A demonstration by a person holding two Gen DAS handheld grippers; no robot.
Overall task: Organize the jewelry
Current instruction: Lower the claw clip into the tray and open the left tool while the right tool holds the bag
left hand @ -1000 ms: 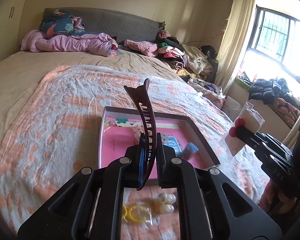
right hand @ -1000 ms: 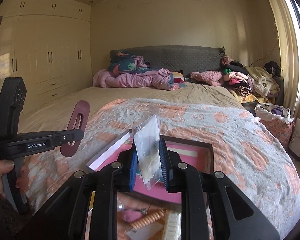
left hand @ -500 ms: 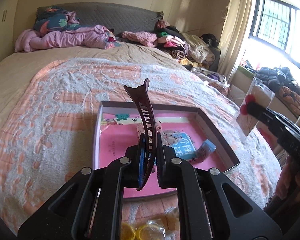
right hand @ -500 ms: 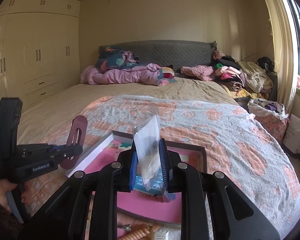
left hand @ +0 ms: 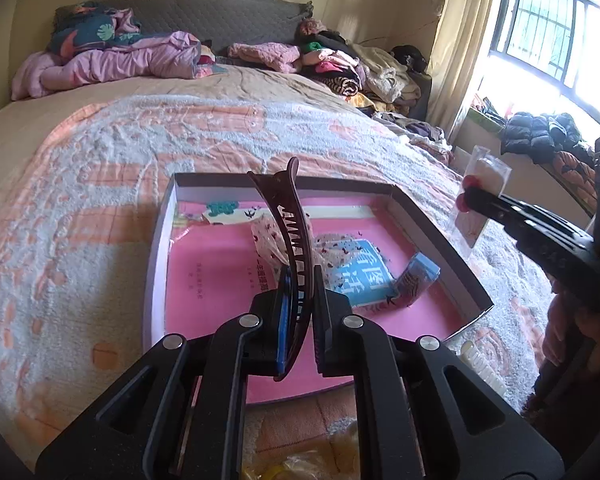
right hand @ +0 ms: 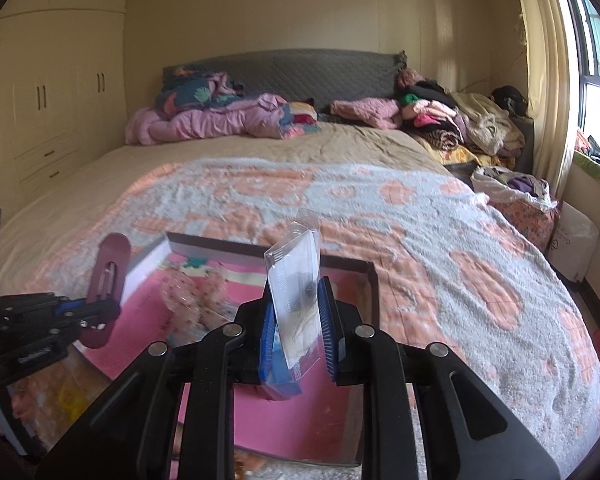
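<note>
Left gripper (left hand: pixel 300 312) clamped shut, tilted downward; right gripper (right hand: pixel 296 336) likewise clamped, tilted downward.

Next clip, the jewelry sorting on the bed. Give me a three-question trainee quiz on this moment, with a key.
1. What does the left gripper hold?
A. a yellow ring
B. a brown hair clip
C. a blue card

2. True or false: the right gripper is shut on a clear plastic packet.

3. Fill in: the pink-lined box rests on the ______ of the bed.

Key
1. B: the brown hair clip stands up between its closed jaws.
2. True: the packet is pinched upright between the blue pads.
3. The orange-and-white blanket.
</note>
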